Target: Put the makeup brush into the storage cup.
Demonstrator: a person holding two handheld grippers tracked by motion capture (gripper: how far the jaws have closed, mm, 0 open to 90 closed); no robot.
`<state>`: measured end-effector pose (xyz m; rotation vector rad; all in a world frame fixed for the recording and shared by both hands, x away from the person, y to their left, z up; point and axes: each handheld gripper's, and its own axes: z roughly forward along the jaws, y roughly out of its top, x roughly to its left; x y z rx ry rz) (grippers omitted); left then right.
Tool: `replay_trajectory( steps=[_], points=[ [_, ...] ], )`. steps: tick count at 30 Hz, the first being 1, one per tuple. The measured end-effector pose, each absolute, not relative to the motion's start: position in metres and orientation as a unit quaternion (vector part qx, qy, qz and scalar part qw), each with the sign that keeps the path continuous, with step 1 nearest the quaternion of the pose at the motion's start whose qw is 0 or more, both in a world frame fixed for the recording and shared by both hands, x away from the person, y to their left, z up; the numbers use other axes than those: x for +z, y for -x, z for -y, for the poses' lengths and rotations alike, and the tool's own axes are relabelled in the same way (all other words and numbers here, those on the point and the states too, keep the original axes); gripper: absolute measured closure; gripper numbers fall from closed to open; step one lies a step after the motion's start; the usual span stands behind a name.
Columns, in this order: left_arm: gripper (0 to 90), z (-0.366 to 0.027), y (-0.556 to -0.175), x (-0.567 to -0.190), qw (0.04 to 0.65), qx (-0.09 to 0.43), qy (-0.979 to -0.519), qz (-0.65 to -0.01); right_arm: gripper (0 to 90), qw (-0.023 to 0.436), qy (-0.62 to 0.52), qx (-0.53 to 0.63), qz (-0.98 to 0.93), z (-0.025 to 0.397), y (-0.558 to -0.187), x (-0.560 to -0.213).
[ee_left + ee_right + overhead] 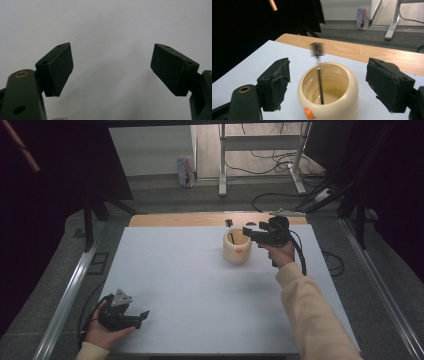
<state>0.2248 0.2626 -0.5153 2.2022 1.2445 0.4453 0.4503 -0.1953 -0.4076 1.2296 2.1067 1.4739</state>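
A cream round pot (236, 248) (328, 92) with an orange spot on its front stands at the far middle of the white table (200, 290). A thin black brush (229, 231) (318, 70) stands upright inside it, bristle head up. My right gripper (248, 233) (327, 82) hovers just right of the pot, open, its jaws wide on either side of the pot with nothing between the pads. My left gripper (144, 316) (112, 67) rests at the near left corner of the table, open and empty over bare white surface.
A wooden strip (200, 219) runs along the table's far edge. Metal rails (70, 290) flank both sides. Beyond lie a desk frame (260, 155), floor cables (280, 195) and a small patterned box (185, 171). Dark curtains hang at left and right.
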Motion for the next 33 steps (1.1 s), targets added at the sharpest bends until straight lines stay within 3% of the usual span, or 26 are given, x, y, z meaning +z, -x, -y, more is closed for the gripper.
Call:
replay_trajectory(
  steps=[33],
  points=[
    [18.9, -0.261, -0.236, -0.515, 0.286, 0.16, -0.823, -0.464, 19.4, 0.137, -0.399, 0.479, -0.77, 0.226, -0.413, -0.429]
  ],
)
